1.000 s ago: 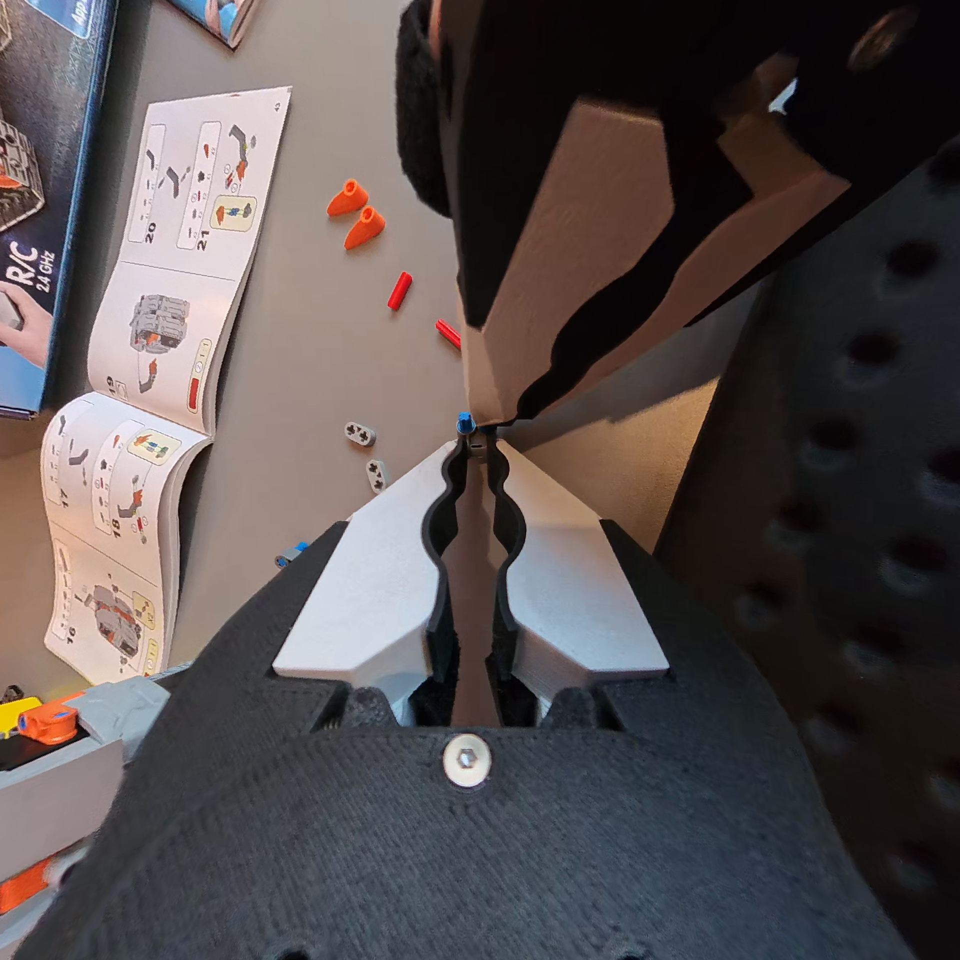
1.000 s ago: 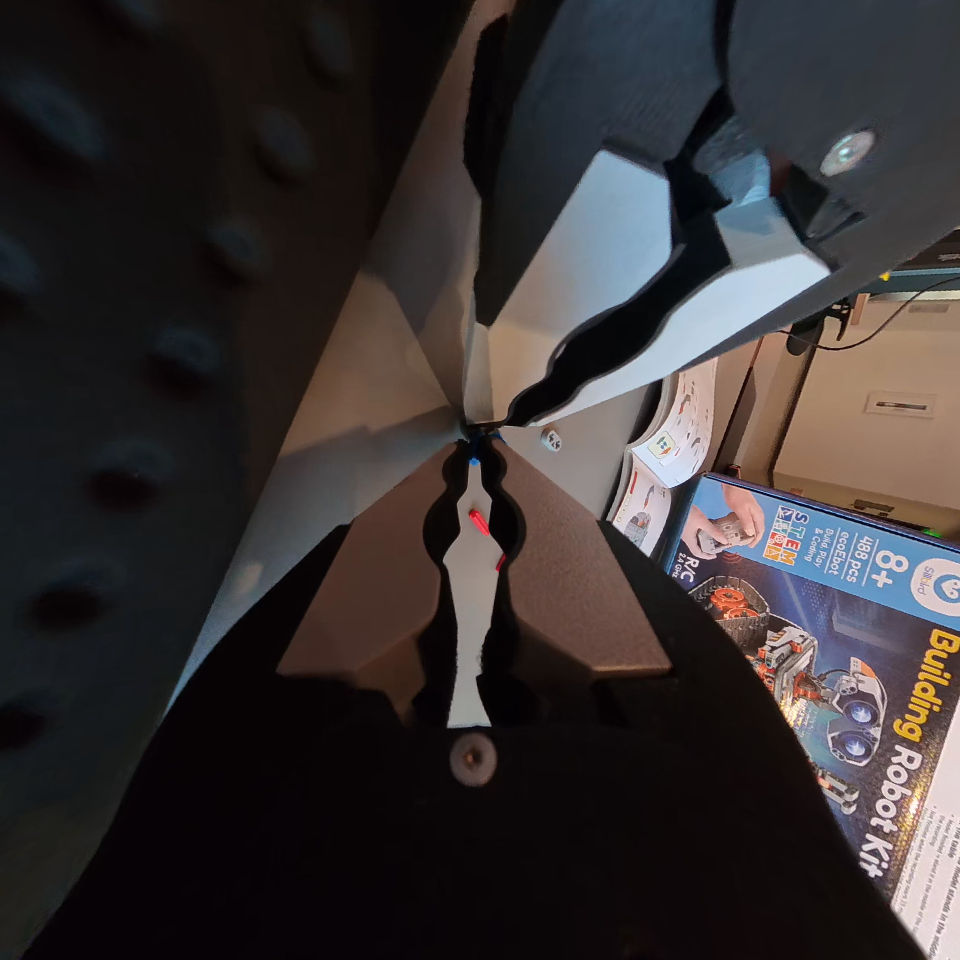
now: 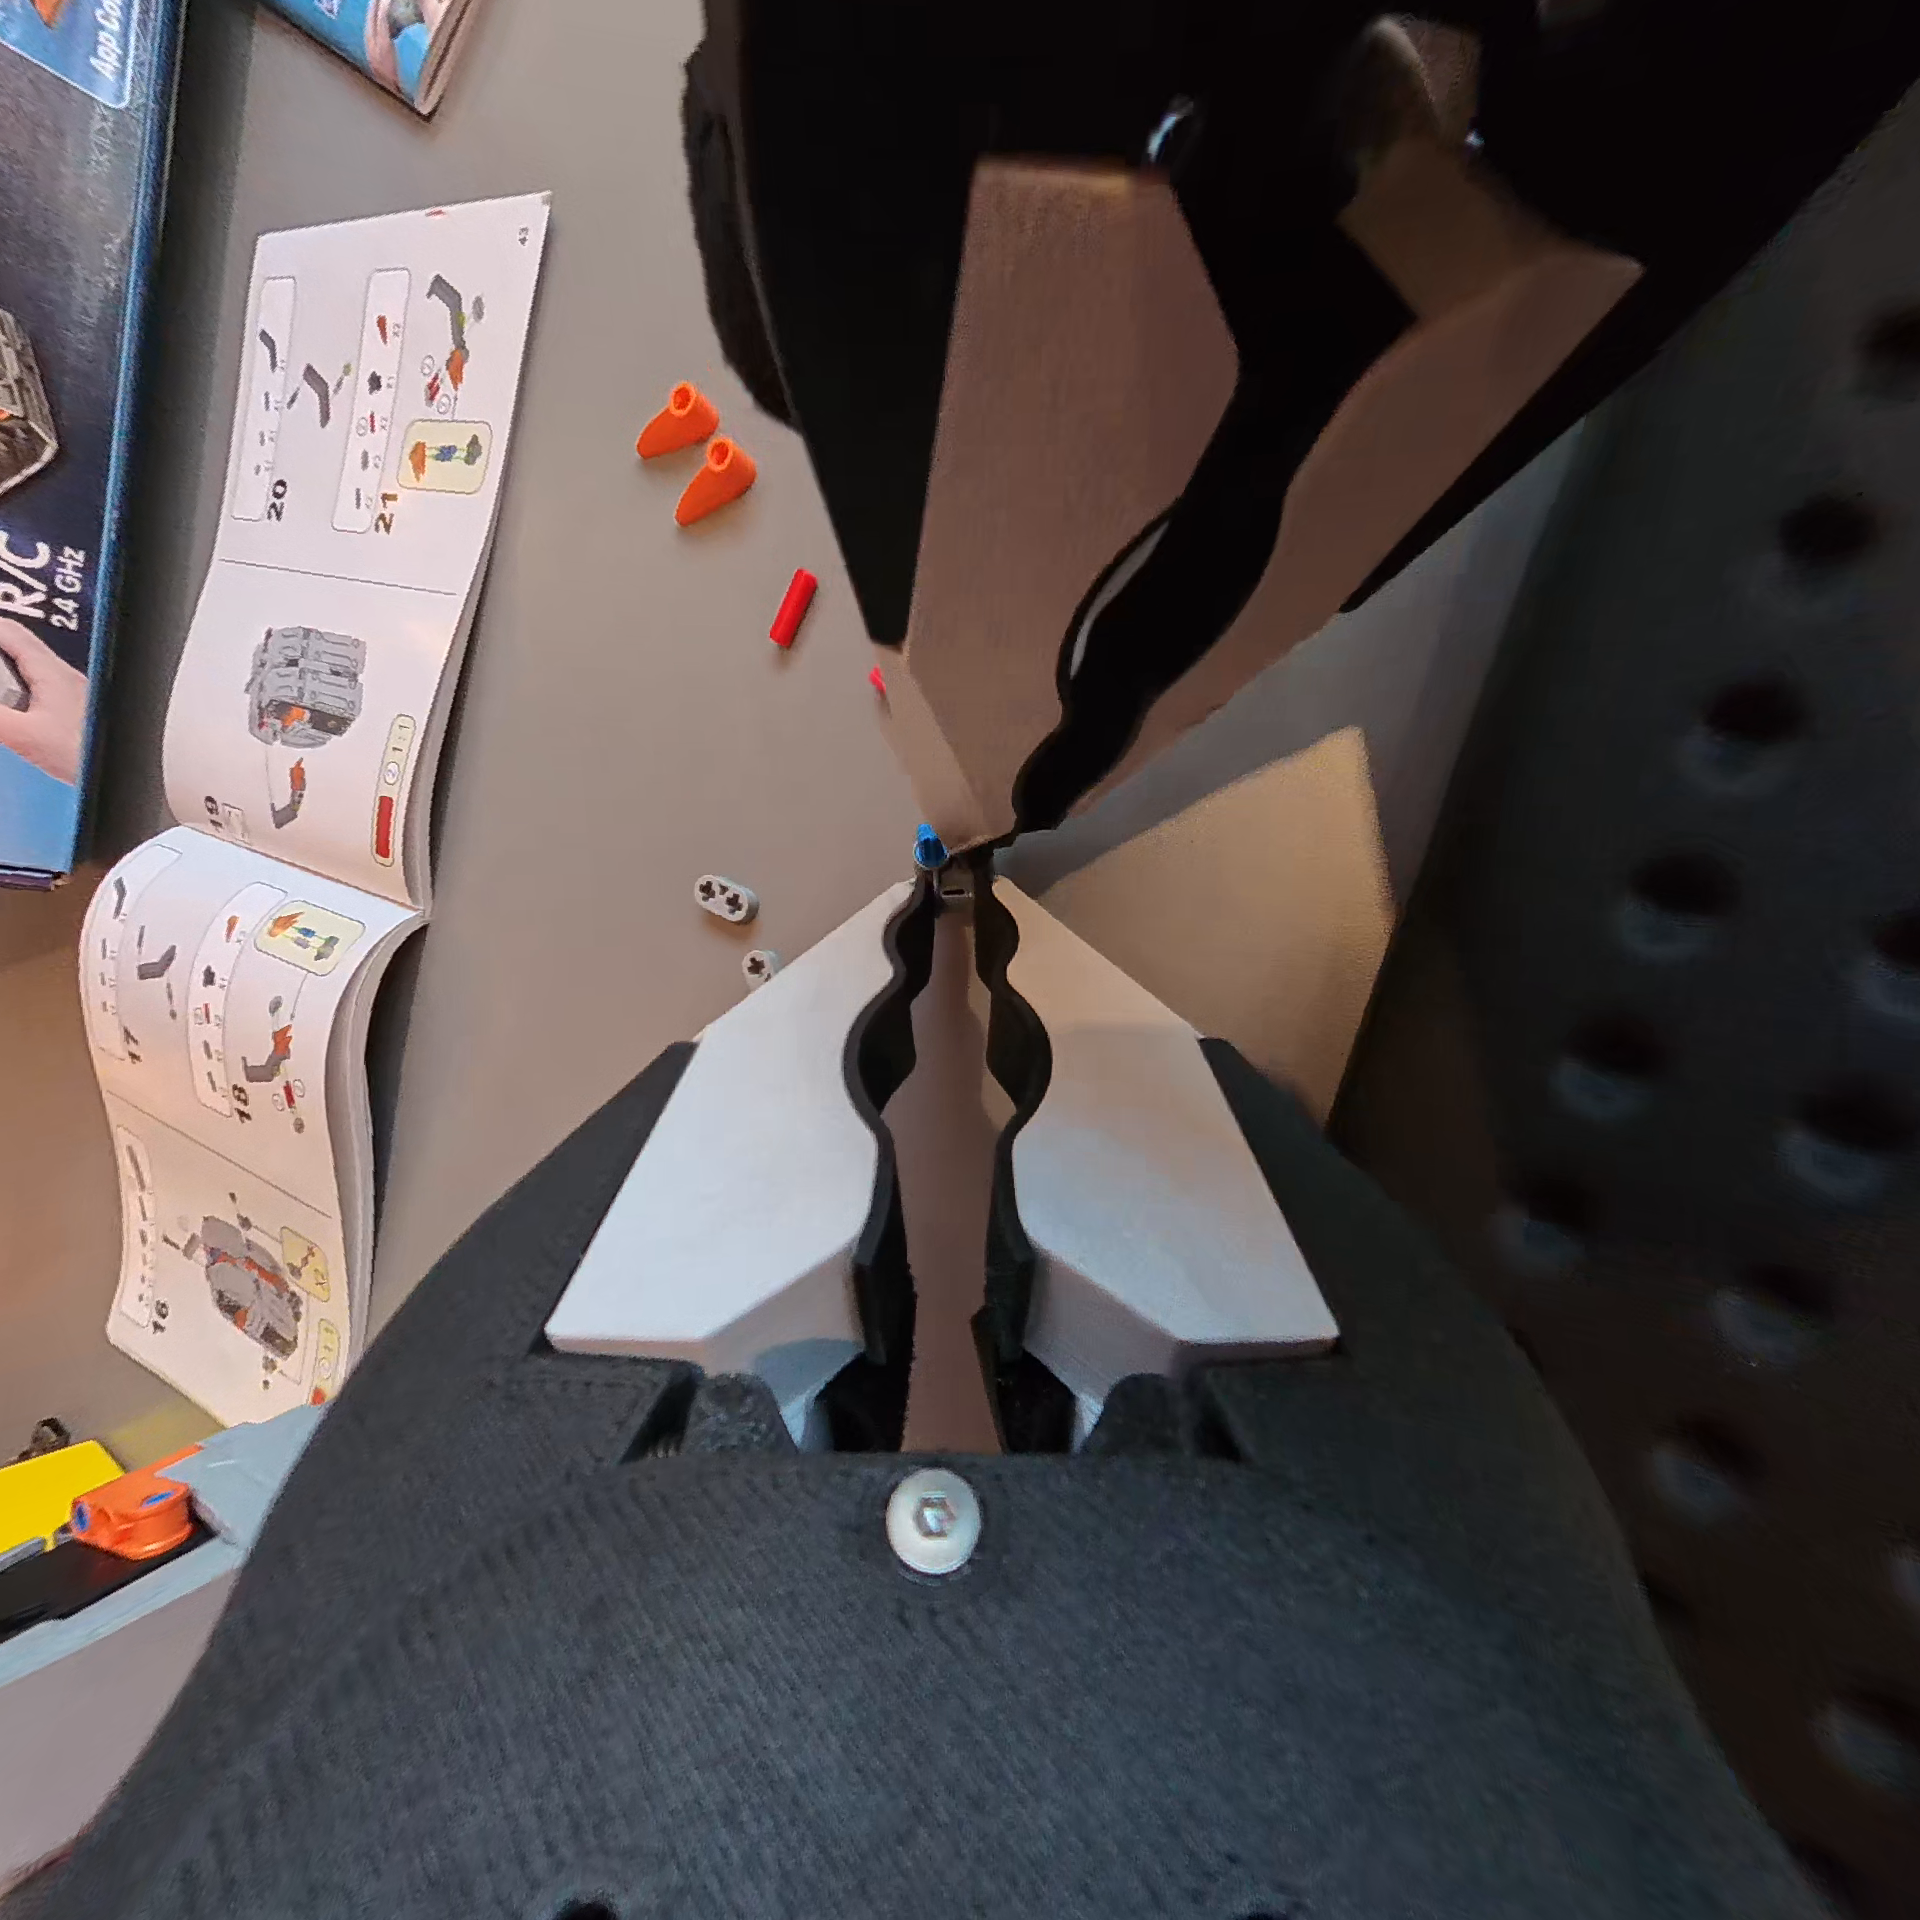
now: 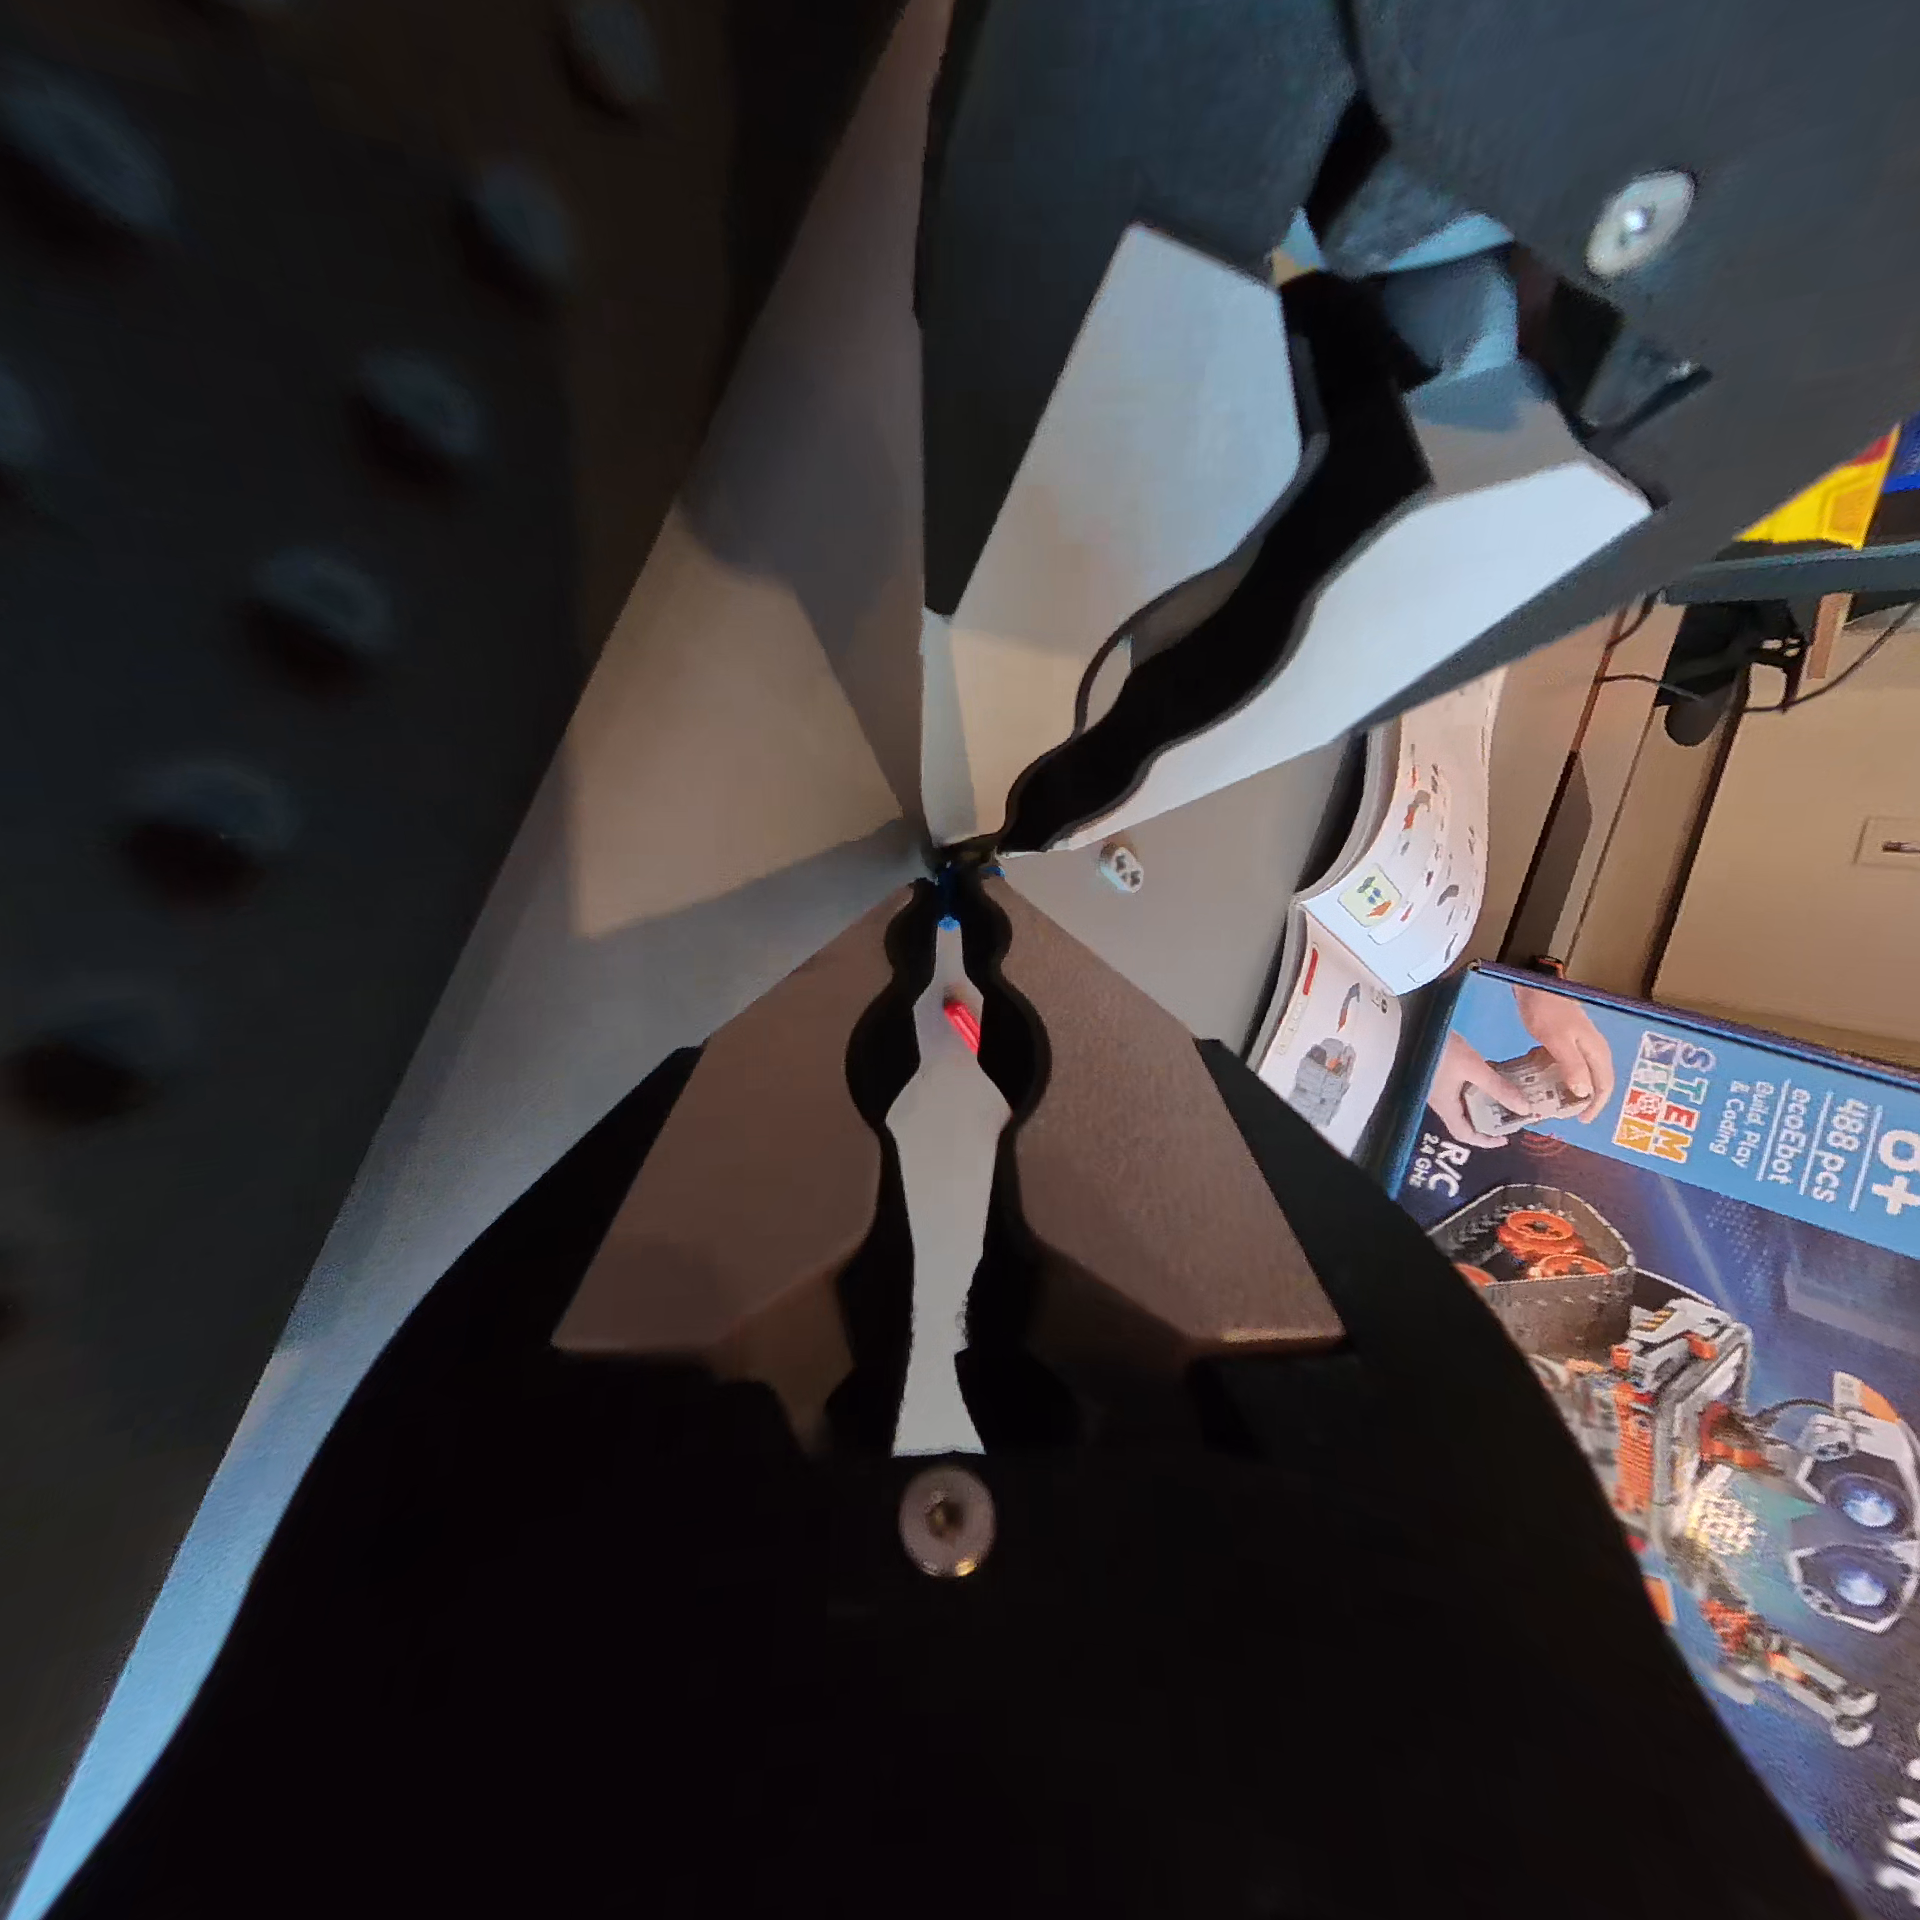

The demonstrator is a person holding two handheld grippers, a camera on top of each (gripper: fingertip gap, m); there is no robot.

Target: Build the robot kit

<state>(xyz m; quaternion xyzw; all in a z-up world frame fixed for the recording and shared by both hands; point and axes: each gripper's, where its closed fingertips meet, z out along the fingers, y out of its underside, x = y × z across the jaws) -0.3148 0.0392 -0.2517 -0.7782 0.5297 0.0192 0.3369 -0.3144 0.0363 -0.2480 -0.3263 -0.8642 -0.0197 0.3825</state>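
My left gripper (image 3: 956, 891) is shut on a small dark grey piece (image 3: 958, 885) at its fingertips, above the grey table. My right gripper (image 4: 948, 896) is shut on a small blue pin (image 4: 948, 906). The two grippers meet tip to tip, with the blue pin (image 3: 928, 847) against the grey piece. In the left wrist view the right gripper comes down from the top. In the right wrist view the left gripper comes in from the upper right. How the two pieces join is too small to tell.
An open instruction booklet (image 3: 312, 623), a blue kit box (image 4: 1662, 1299), two orange cones (image 3: 675, 421), a red pin (image 3: 793, 608) and two small grey connectors (image 3: 724, 899) lie on the table. A parts tray (image 3: 114, 1621) is at lower left. A dark perforated panel (image 3: 1714, 935) stands close beside the grippers. Only a small space, under 4 cm, lies between the two pairs of fingers.
The grippers stay tip to tip. The right gripper has swung slightly, so it points more straight down in the left wrist view. Both stay shut.
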